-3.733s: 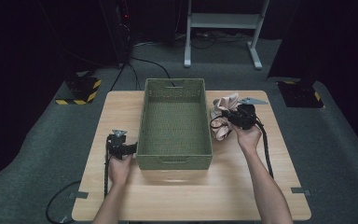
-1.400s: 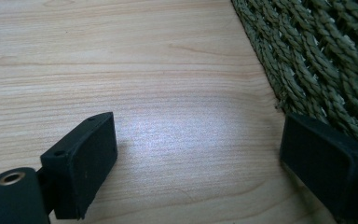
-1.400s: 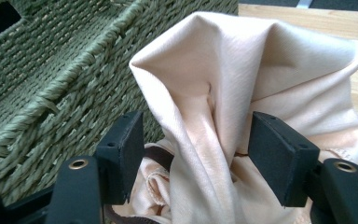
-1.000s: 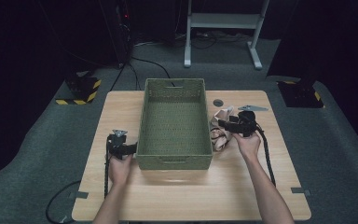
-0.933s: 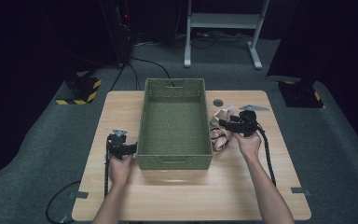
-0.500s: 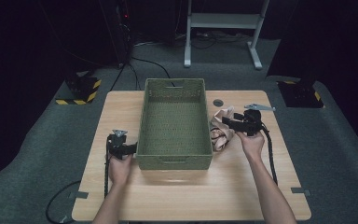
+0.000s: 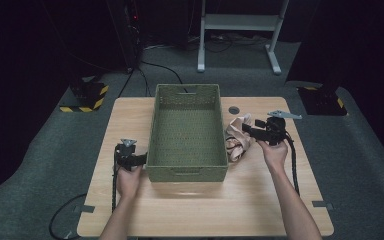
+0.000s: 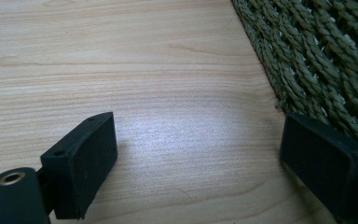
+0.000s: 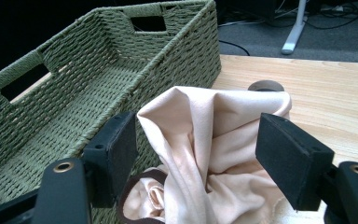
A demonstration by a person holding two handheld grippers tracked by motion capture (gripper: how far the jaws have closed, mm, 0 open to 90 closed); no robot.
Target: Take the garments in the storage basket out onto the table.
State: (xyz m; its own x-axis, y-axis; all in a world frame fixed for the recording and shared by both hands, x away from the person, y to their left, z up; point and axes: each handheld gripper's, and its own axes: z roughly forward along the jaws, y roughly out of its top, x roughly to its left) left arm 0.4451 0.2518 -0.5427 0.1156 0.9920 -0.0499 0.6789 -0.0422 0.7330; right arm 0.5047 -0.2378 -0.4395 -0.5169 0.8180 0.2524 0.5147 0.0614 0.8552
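My right claw (image 9: 196, 158) had just spread wider around the bunched pink cloth (image 9: 205, 140), not pinching it; the cloth sat on the bench (image 7: 205, 210) beside the basket (image 7: 187, 172), so the grasp remained undone. My left claw (image 8: 196, 163) rested spread, empty.

One green woven basket (image 7: 187, 131), one pink cloth (image 7: 238, 136), one wooden table (image 7: 205, 205), two grippers: left gripper (image 7: 141, 160), right gripper (image 7: 245, 129).

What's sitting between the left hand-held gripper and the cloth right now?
The green woven basket lies between the left hand-held gripper and the pink cloth, as the high view shows. It looks empty.
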